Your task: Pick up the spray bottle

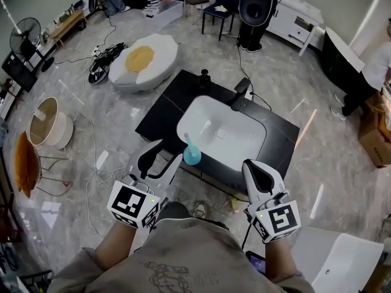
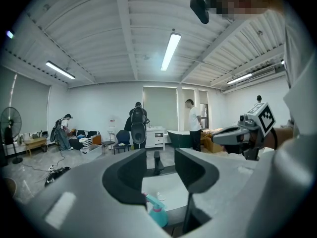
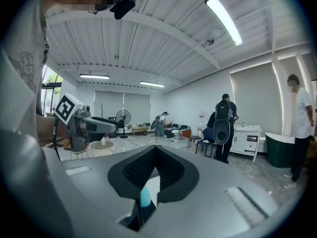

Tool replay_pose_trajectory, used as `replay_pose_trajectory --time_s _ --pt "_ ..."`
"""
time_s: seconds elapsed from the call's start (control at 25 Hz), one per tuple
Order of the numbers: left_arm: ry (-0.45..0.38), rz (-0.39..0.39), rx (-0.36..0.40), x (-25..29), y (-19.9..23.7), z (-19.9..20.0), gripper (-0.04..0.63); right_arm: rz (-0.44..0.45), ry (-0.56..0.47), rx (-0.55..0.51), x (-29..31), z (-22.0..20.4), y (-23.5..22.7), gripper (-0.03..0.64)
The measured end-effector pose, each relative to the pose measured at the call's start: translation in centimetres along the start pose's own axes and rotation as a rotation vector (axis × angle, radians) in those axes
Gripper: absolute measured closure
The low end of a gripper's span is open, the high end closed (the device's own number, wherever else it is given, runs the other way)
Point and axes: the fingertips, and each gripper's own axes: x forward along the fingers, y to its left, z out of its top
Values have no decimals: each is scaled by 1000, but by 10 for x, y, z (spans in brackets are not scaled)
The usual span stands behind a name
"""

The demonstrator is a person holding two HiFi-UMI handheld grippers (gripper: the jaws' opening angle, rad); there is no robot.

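A teal spray bottle (image 1: 192, 154) stands upright at the near left rim of a white basin (image 1: 235, 139) set on a black table (image 1: 164, 112). My left gripper (image 1: 161, 161) is open, just left of the bottle and short of it, with nothing between its fingers. In the left gripper view the bottle (image 2: 157, 213) shows low between the parted jaws of the left gripper (image 2: 161, 168). My right gripper (image 1: 252, 167) is shut and empty, near the basin's near right edge. In the right gripper view, the right gripper (image 3: 155, 152) has its pads together, and the bottle's top (image 3: 145, 198) peeks out below them.
A black faucet (image 1: 241, 93) stands at the basin's far side. An egg-shaped cushion (image 1: 143, 60), a fan (image 1: 27, 35) and a round side table (image 1: 46, 124) are on the floor to the left. A white chair (image 1: 342, 261) is at my right. People stand at the far side of the room.
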Motion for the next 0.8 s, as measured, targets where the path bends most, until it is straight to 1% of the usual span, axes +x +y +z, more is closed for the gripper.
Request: replay_pose_trajectory --time_s 0.4,0.68,0.8 --pt "4 -85 8 20 7 -4 417 -62 10 21 12 -5 -9 589" --pt "16 -166 35 30 22 -5 417 -135 38 8 22 -3 -1 589" --pt "15 -213 25 35 31 -5 417 -175 46 12 28 -1 2 589"
